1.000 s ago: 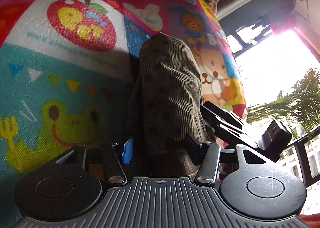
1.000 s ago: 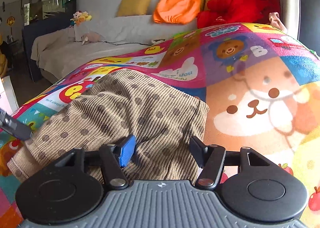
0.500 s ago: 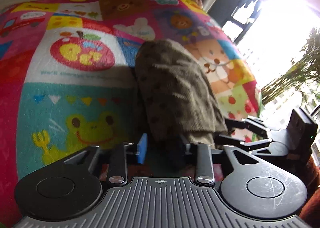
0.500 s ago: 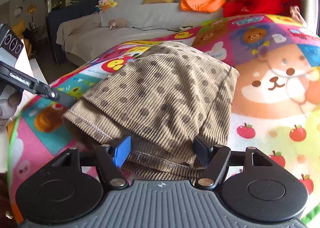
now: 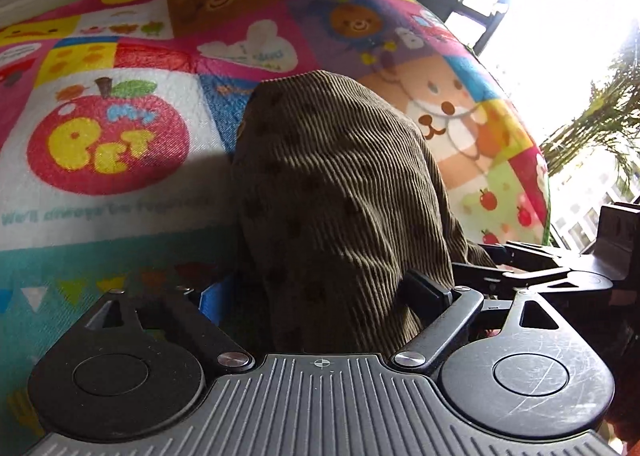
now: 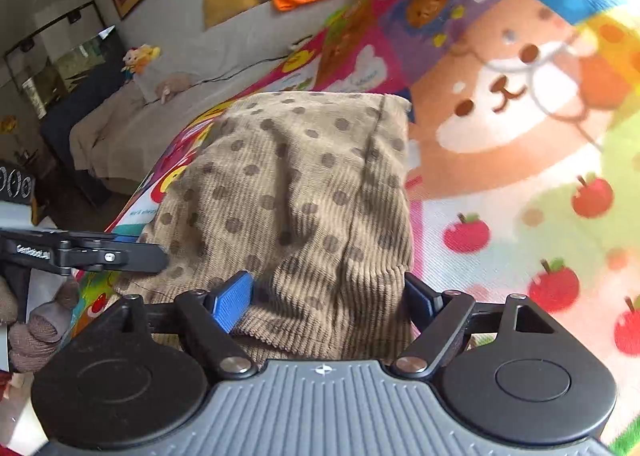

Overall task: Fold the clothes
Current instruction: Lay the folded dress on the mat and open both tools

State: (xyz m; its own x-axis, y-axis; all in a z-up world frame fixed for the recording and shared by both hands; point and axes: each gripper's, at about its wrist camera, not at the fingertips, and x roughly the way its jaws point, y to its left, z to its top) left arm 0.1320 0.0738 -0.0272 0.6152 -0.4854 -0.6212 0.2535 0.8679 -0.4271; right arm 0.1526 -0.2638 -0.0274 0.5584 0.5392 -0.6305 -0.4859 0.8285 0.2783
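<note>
A brown dotted corduroy garment (image 6: 304, 192) lies folded on a bright cartoon-print blanket (image 5: 120, 128) — near its front edge. The left gripper (image 5: 316, 296) and the right gripper (image 6: 328, 296) each straddle the garment's near hem; both sets of jaws have just been opening and stand wide, the cloth between them — not pinched.

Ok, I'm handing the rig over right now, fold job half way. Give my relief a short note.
Left gripper: jaws have just been opening, wide now, garment edge between them, not pinched.
Right gripper: same, jaws have just been opening, cloth between the pads, loose.
Dotted corduroy garment lies folded over on the cartoon play mat, near edge bunched at both grippers.
Done: one fold laid.
Left: probably back out, flatten, fold again if needed.
</note>
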